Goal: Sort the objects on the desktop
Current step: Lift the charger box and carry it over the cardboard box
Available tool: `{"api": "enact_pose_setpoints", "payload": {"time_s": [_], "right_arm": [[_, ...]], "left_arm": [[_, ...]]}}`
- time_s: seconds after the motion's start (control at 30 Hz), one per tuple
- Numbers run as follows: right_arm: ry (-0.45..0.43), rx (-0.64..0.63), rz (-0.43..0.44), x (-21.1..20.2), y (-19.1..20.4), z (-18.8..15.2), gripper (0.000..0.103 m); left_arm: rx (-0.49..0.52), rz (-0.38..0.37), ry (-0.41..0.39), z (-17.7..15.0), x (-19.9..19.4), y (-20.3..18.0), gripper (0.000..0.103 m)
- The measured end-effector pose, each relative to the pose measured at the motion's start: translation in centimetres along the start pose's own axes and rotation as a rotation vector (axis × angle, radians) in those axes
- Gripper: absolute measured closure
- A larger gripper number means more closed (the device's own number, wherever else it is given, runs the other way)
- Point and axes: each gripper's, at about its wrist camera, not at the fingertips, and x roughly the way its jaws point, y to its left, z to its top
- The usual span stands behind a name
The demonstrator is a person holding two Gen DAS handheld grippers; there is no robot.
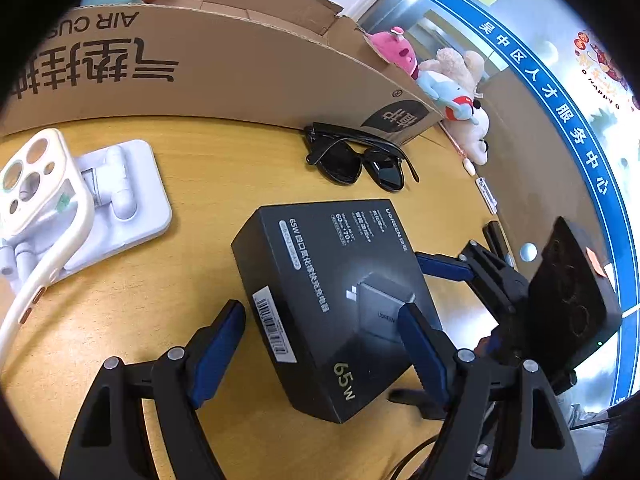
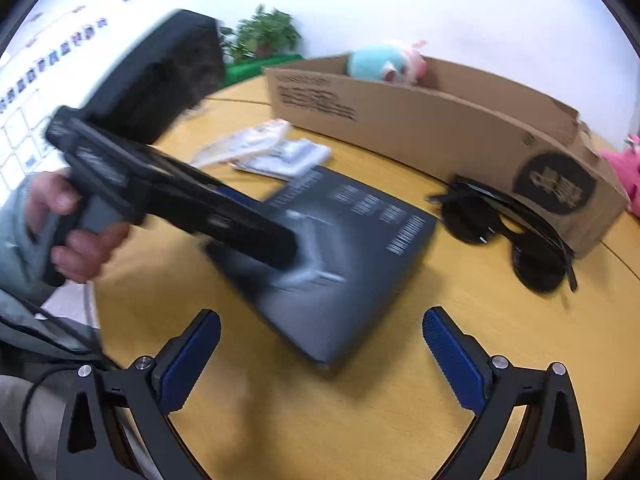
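Observation:
A black charger box (image 1: 332,300) marked 65W lies flat on the wooden table; it also shows in the right wrist view (image 2: 344,256). My left gripper (image 1: 320,328) is open, its blue pads on either side of the box's near end, not pressing it. In the right wrist view the left gripper (image 2: 256,236) reaches over the box. My right gripper (image 2: 320,344) is open and empty, just in front of the box's near corner; it shows at the right of the left wrist view (image 1: 452,268). Black sunglasses (image 1: 360,160) (image 2: 512,232) lie beyond the box.
A long cardboard box (image 1: 224,68) (image 2: 440,120) with plush toys (image 1: 448,84) stands along the far side. A cream phone case (image 1: 36,188) rests on a white stand (image 1: 120,192) at the left. The table edge (image 1: 492,208) runs at the right.

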Motion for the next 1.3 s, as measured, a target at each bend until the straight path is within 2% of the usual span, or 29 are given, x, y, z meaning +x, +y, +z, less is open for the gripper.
{"api": "enact_pose_setpoints", "payload": {"time_s": [0.03,0.1,0.2,0.37,0.53,0.67,0.8,1.03,1.17,1.3], "right_arm": [[0.003,0.007,-0.008,0.3,-0.2,0.1,0.001],[-0.009,0.004,0.013,0.6,0.0,0.5,0.012],[-0.015,-0.026,-0.013,1.0,1.0,1.0,0.012],[-0.084,-0.034,-0.052,-0.6,1.5,2.7,0.014],[-0.192,-0.107,-0.117,-4.1,1.1,7.5,0.014],[-0.275,-0.181,-0.194,-6.9,0.4,12.9,0.014],[-0.364,-0.214,-0.226,-9.4,-1.3,18.0,0.014],[-0.453,-0.226,-0.237,-10.7,-5.4,25.9,0.013],[-0.46,-0.226,-0.218,-9.8,-7.6,29.1,0.014],[-0.442,-0.204,-0.184,-7.6,-10.1,31.4,0.013]], "left_arm": [[0.008,0.001,-0.001,0.0,0.2,-0.3,0.026],[0.039,0.037,-0.006,0.0,0.5,-1.0,0.025],[0.034,0.072,-0.011,0.3,-0.2,-1.1,0.026],[0.102,0.107,-0.119,1.7,-3.2,-3.4,0.026],[0.169,0.109,-0.25,6.2,-7.7,-5.6,0.026],[0.251,0.128,-0.362,11.1,-11.4,-7.7,0.026],[0.318,0.136,-0.453,16.1,-14.3,-9.3,0.026],[0.353,0.142,-0.522,23.8,-16.7,-9.6,0.026],[0.346,0.158,-0.536,26.7,-16.9,-8.6,0.026],[0.312,0.165,-0.517,29.9,-15.7,-6.8,0.026]]}}
